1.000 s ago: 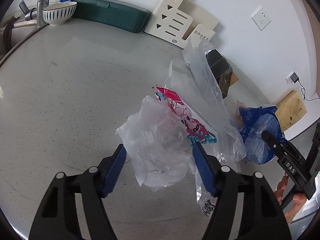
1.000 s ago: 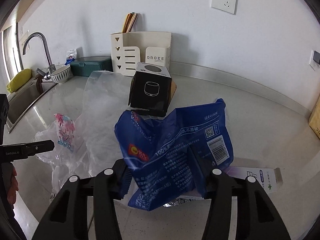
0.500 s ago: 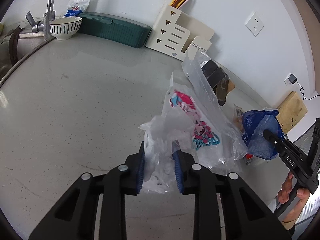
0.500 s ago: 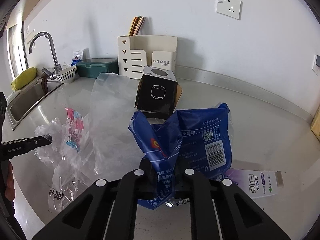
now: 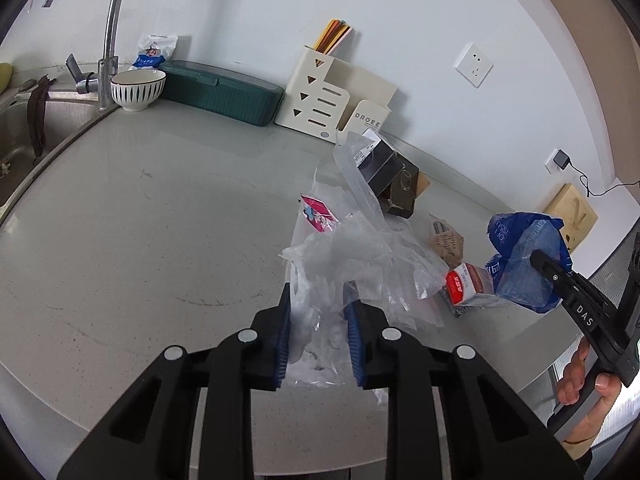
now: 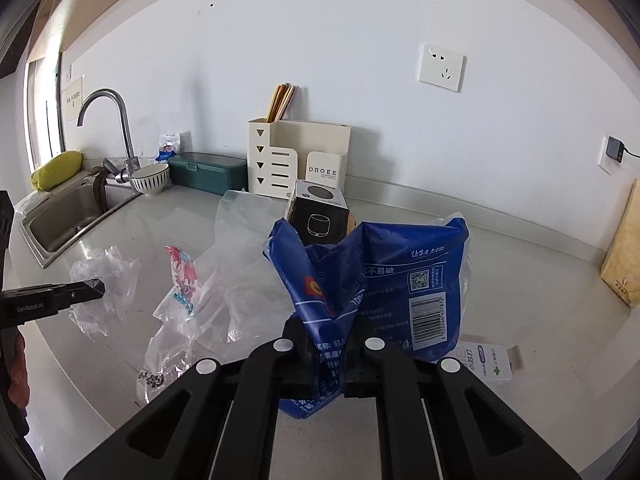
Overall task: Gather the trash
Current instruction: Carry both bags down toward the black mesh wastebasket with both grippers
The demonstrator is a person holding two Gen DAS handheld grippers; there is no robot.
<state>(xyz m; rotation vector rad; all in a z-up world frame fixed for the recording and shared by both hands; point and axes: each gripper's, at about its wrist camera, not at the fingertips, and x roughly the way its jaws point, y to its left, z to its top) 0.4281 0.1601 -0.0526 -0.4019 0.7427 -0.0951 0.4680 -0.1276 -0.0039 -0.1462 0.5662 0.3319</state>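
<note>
My left gripper (image 5: 318,300) is shut on a crumpled clear plastic bag (image 5: 324,264), lifted off the grey counter (image 5: 140,220). A pink printed wrapper (image 5: 318,216) and more clear plastic (image 5: 360,184) lie just beyond it. My right gripper (image 6: 326,344) is shut on a blue plastic package (image 6: 384,284) with a barcode, held above the counter. In the left wrist view the blue package (image 5: 524,256) hangs at the right, by a small red-and-white carton (image 5: 468,284). A black speaker box (image 6: 320,216) stands behind the trash, and a white-and-purple carton (image 6: 488,360) lies under the blue package.
A sink (image 6: 64,220) with a tap (image 5: 108,32) is at the far left, beside a striped bowl (image 5: 138,88). A green container (image 5: 224,92) and a cream utensil holder (image 6: 296,156) line the back wall. A brown paper bag (image 6: 624,256) leans at the right.
Both grippers closed, the left on the clear bag and the right on the blue package. Both then rose, lifting their loads off the counter.
</note>
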